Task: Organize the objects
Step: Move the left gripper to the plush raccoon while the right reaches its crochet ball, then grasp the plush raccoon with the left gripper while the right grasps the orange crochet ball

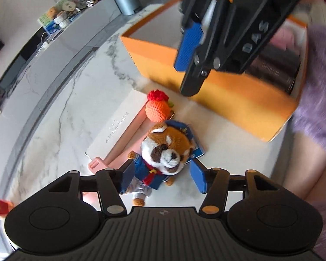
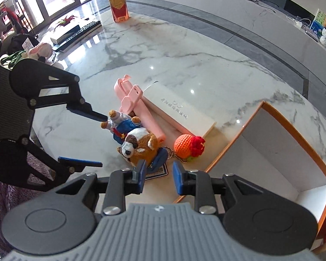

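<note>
The left gripper (image 1: 162, 177) hangs over the plush dog (image 1: 163, 152) with its fingers spread to either side of the toy's body, pads not pressing, apparently lined up for a grasp. The right gripper (image 2: 158, 177) is empty, fingers parted a little, with the orange box (image 2: 278, 152) just beyond its right finger, likely where the toy belongs.

The plush dog (image 1: 163, 152) lies on the marble table (image 1: 60, 108), between the fingers of the left gripper (image 1: 162, 177). Just beyond it lies the crocheted ball (image 1: 157, 108), then the box (image 1: 228, 95). The flat case (image 1: 117, 128) lies left, under the selfie stick (image 1: 123, 143).
</note>
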### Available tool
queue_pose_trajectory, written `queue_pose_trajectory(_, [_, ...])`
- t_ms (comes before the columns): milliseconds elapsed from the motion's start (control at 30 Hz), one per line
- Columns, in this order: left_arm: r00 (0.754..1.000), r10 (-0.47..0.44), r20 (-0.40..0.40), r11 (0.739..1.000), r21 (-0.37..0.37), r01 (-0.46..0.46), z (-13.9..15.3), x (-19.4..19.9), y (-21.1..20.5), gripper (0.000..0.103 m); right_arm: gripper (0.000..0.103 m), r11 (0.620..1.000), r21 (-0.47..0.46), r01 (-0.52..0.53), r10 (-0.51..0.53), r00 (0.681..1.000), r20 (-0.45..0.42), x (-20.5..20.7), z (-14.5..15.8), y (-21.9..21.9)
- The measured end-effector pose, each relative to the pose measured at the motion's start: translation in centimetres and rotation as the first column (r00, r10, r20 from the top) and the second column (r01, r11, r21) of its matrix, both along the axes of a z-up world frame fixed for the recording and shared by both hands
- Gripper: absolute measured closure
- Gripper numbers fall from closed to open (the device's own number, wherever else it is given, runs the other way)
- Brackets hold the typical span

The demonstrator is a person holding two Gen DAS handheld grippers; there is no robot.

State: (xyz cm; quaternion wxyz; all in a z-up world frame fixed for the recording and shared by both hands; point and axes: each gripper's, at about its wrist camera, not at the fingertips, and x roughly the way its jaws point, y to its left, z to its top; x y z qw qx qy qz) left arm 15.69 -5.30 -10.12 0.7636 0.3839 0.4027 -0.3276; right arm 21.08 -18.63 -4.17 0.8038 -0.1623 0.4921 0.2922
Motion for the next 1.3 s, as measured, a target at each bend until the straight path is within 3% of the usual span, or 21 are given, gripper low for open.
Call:
queue_pose_trajectory(67, [0.998,-0.055,0.033,0.996,0.072,0.052,-1.4,0.2,-0.3,0.035,0.061,0.998,-0.034,-0.046,0.047,0.999,0.012,0.6,-0.7,0.7])
queue_pose_trajectory(233, [0.990,-0.138,0.029,0.978,0.163,0.132,-3.8,0.8,-0.4,0.034,0.058,0.968,-0.173,-0.181,0.188,0.982,0.024,2.4,-2.7,2.5])
queue_pose_trajectory(400, [0.988,-0.154,0.008,0.974,0.169,0.150,-4.8,1.8,-0.2,0.034,0.058,0.919,-0.261,-0.295,0.302,0.953,-0.016,4.6,-5.4,3.8])
queue_pose_trajectory(567, [0.990,-0.143,-0.009,0.979,0.147,0.143,-5.6,2.2,0.2,0.033,0.053,0.888,-0.313,-0.338,0.340,0.939,-0.048,6.2,-7.4,4.7])
queue_pose_trajectory(767, [0.992,-0.123,-0.006,0.987,0.107,0.123,-5.2,2.2,0.6,0.036,0.049,0.889,-0.315,-0.331,0.324,0.943,-0.075,7.5,-9.0,5.0])
queue_pose_trajectory(1000, [0.999,-0.048,-0.005,0.997,0.060,0.048,-4.1,1.6,1.2,0.055,0.050,0.905,-0.317,-0.283,0.274,0.959,-0.075,7.7,-9.5,5.2])
queue_pose_trajectory(1167, [1.000,0.029,-0.010,0.999,0.014,-0.029,-3.5,1.0,2.0,0.062,0.053,0.931,-0.310,-0.195,0.199,0.980,-0.019,6.8,-9.4,5.1])
queue_pose_trajectory(1300, [0.995,0.097,-0.013,0.995,-0.012,-0.098,-2.3,0.3,2.7,0.064,0.054,0.962,-0.246,-0.115,0.135,0.989,0.067,5.1,-7.7,4.5])
